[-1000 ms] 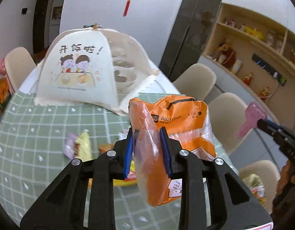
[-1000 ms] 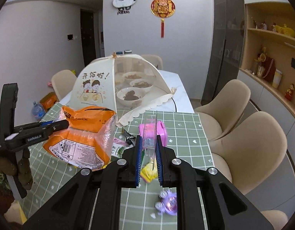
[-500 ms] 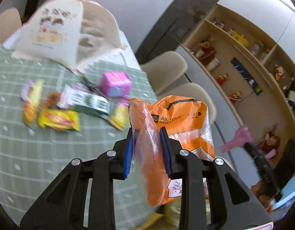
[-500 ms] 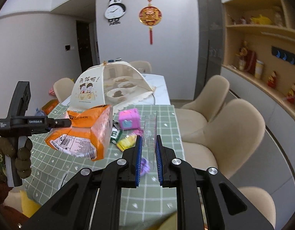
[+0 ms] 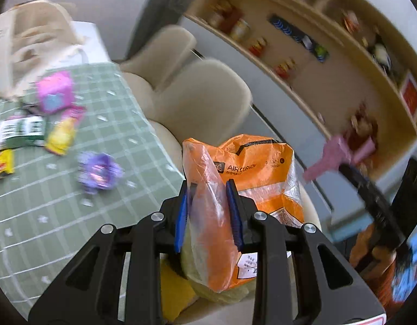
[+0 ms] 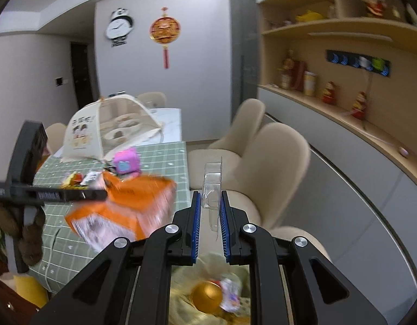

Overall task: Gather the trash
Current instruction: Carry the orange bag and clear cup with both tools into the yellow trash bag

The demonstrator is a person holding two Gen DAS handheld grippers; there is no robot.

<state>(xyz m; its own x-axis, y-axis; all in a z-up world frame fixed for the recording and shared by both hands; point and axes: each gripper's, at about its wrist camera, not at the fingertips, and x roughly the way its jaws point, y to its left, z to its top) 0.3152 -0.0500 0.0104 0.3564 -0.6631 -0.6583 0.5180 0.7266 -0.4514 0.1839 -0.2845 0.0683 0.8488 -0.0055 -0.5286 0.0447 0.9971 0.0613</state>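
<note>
**Both tongs loaded, held off the tabletop edge**

Left tongs [image 5: 208,214] pinch an orange plastic bag [image 5: 252,184], which hangs past the edge of the green-checked tabletop [image 5: 73,203], in front of a beige chair [image 5: 203,100]. Right tongs [image 6: 210,224] pinch a clear plastic piece [image 6: 213,187], held upright above a bin lined with a yellowish bag [image 6: 186,298]. Wrappers [image 5: 59,135] lie on the tabletop.
</note>
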